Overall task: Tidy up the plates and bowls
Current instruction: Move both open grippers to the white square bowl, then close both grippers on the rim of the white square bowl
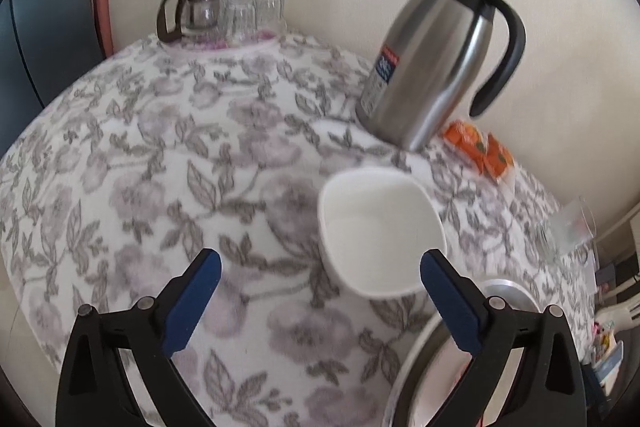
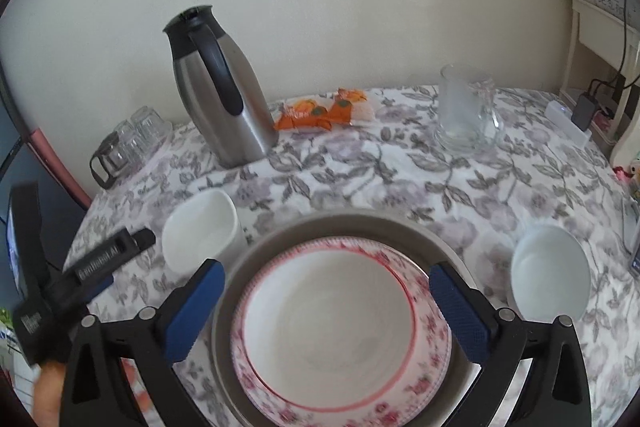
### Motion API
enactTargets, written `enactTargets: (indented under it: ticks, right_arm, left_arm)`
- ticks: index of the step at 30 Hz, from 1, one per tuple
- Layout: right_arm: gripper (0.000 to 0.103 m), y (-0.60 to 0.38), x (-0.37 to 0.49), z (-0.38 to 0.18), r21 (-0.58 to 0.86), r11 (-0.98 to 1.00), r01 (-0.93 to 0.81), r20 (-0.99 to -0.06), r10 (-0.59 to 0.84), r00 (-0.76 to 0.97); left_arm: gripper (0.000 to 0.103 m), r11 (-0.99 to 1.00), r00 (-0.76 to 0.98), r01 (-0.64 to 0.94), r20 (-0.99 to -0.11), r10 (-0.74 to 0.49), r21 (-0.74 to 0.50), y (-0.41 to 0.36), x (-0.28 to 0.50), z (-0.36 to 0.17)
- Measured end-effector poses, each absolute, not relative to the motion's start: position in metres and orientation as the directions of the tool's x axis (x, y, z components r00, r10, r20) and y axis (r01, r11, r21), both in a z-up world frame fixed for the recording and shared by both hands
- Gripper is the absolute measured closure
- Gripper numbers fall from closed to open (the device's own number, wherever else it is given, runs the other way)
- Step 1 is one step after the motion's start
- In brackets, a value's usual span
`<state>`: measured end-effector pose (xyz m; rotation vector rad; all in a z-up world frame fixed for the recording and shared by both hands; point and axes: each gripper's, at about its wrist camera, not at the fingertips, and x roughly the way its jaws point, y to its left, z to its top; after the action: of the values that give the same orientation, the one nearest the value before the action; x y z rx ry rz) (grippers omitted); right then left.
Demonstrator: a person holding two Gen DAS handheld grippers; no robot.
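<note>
In the right wrist view a pink-flowered plate [image 2: 344, 331] lies on a larger grey plate [image 2: 360, 223], on a flowered tablecloth. My right gripper [image 2: 326, 269] hovers over them, open, with nothing between its blue pads. A white bowl [image 2: 200, 231] stands left of the plates and another white bowl [image 2: 550, 271] stands to their right. My left gripper [image 2: 124, 259] shows at the left, beside the left bowl. In the left wrist view that bowl [image 1: 380, 231] sits just beyond the right finger of the open left gripper [image 1: 320, 261], untouched. The grey plate's rim [image 1: 424, 347] shows at lower right.
A steel thermos jug [image 2: 224, 87] stands behind the left bowl. Several upturned glasses and a glass pot [image 1: 224, 11] sit at the far left corner. Orange snack packets [image 2: 324, 113] and a glass mug [image 2: 464, 111] are at the back by the wall. A power strip [image 2: 568, 119] lies at the right edge.
</note>
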<state>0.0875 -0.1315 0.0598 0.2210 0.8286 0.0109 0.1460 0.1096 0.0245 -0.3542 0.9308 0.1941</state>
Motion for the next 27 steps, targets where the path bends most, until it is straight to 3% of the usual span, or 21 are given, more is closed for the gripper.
enactTargets:
  ticks: [5,11,12,14,16,20,22,27]
  right_arm:
    - [0.000,-0.108,0.124,0.070,0.218,0.974,0.055,-0.765,0.135,0.629]
    - [0.002,-0.080,0.162,0.060,0.153,0.985,0.074,-0.809,0.082,0.582]
    - [0.004,-0.078,0.168,0.056,0.170,0.983,0.070,-0.817,0.101,0.568]
    - [0.024,-0.072,0.180,0.044,0.211,0.975,0.064,-0.838,0.147,0.526]
    - [0.033,-0.065,0.190,0.033,0.208,0.977,0.055,-0.855,0.154,0.494]
    - [0.057,-0.050,0.205,0.011,0.203,0.978,0.041,-0.884,0.165,0.437]
    - [0.066,-0.041,0.211,0.004,0.184,0.983,0.027,-0.893,0.155,0.422]
    - [0.089,-0.033,0.221,-0.007,0.194,0.981,0.014,-0.901,0.172,0.398]
  left_arm:
    - [0.003,0.914,0.585,-0.320,-0.811,-0.017,-0.250,0.120,0.157,0.019]
    - [0.003,0.887,0.547,-0.351,-0.835,-0.065,-0.299,0.132,0.169,0.001]
    - [0.003,0.884,0.543,-0.356,-0.837,-0.069,-0.303,0.134,0.171,-0.002]
    - [0.004,0.878,0.540,-0.364,-0.838,-0.072,-0.310,0.138,0.174,-0.006]
    - [0.005,0.870,0.538,-0.367,-0.838,-0.089,-0.328,0.142,0.179,-0.011]
    - [0.033,0.869,0.528,-0.352,-0.841,-0.122,-0.347,0.145,0.190,-0.021]
    - [0.040,0.867,0.520,-0.346,-0.843,-0.140,-0.358,0.145,0.195,-0.027]
    - [0.080,0.860,0.516,-0.329,-0.837,-0.183,-0.391,0.144,0.201,-0.037]
